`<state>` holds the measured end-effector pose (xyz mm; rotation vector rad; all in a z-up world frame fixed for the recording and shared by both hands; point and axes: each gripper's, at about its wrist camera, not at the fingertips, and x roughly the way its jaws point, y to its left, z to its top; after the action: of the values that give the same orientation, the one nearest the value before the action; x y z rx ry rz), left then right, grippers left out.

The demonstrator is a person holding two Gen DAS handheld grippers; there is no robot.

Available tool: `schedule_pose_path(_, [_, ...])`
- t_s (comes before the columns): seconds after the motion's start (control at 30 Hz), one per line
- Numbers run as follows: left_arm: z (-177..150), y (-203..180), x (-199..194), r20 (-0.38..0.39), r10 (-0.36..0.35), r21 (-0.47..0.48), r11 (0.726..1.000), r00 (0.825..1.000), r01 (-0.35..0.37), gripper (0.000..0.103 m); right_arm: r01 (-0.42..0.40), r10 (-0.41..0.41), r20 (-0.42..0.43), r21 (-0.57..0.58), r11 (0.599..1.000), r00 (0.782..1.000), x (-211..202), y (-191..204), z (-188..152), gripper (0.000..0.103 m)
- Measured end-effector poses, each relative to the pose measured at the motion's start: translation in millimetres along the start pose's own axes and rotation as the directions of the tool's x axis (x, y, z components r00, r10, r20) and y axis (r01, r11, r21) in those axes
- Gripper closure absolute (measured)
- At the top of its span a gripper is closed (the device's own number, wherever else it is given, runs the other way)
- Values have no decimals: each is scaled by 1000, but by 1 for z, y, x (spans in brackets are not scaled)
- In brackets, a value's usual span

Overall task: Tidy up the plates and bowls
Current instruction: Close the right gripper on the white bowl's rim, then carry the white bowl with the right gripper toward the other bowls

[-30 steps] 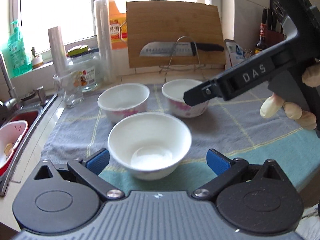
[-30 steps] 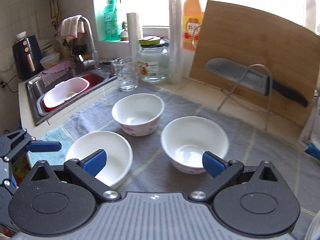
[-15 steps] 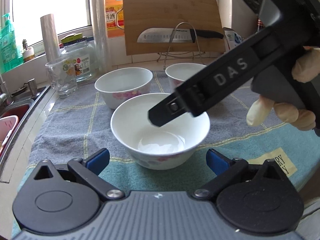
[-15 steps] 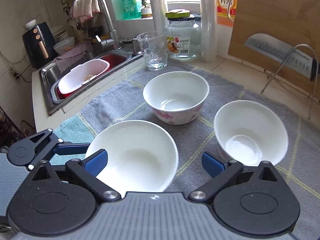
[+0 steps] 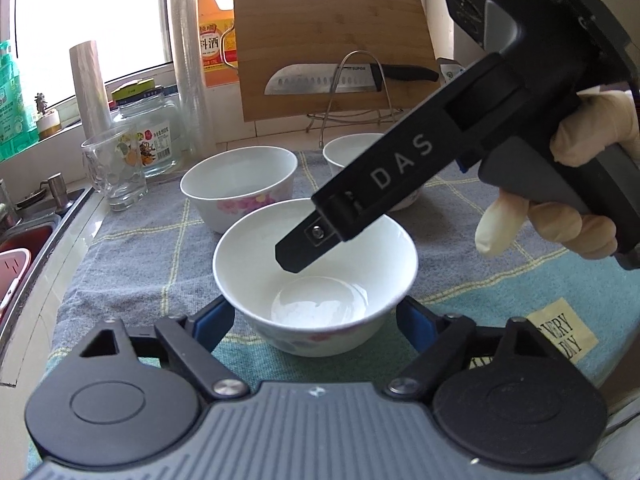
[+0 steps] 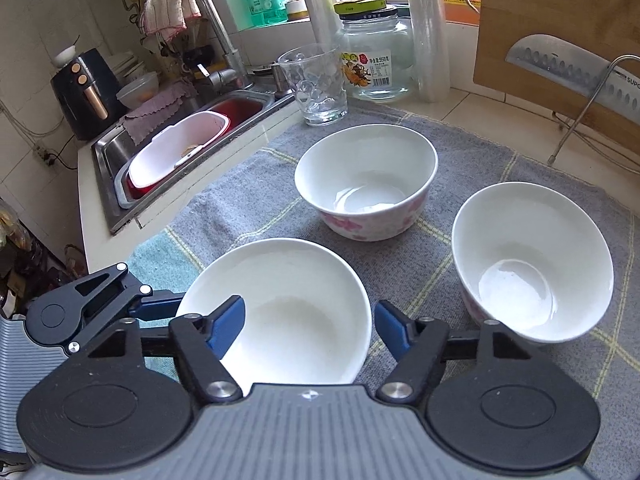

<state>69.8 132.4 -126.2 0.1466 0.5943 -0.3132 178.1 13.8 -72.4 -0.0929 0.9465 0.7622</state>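
Three white bowls with pink flowers stand on a grey checked cloth (image 6: 248,200). The near bowl (image 5: 316,280) (image 6: 280,312) lies between the blue pads of my left gripper (image 5: 314,324). Its jaws are closing, and both pads sit against the bowl's lower sides. My right gripper (image 6: 310,326) comes down over the same bowl's right rim, its jaws closing. Its left pad is inside the bowl and its right pad just outside, with the wall between them and not pinched. One right finger (image 5: 360,200) reaches into the bowl. Two more bowls (image 6: 366,176) (image 6: 532,256) stand behind.
A drinking glass (image 6: 316,80) and a glass jar (image 6: 376,56) stand at the cloth's far-left corner. A sink (image 6: 120,152) holding a pink-rimmed basin lies left. A cutting board (image 5: 332,48), a knife (image 5: 344,80) and a wire rack (image 5: 356,92) stand behind the bowls.
Both pairs of jaws have narrowed around the near bowl. My right gripper came down and left until one finger reached inside that bowl. My left gripper drew closer to it.
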Motion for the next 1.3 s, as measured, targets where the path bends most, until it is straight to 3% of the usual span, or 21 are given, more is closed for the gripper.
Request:
schedule_pose_path(0.27, [2,1,1,-2,0,4,1000,1000,0,15,-34,34,-4,15,999,999,2,-3,3,31])
schedule_pose_path(0.5, [2,1,1,-6,-1,11,1000,1000,1,15,-93,93,2,102,990,996,-1,-15,4,31])
schedule_pose_path(0.9, [10,-7,-9,-34,-81,40,996,996,82,15,-59,63,-19,142,988,998,-28,-16,-9,31])
schedule_pose_path(1.3, [23,-38,-16,-27,-172,115,978,985,174,15,-6,-2,37,216,976,999,-75,-34,-36,30])
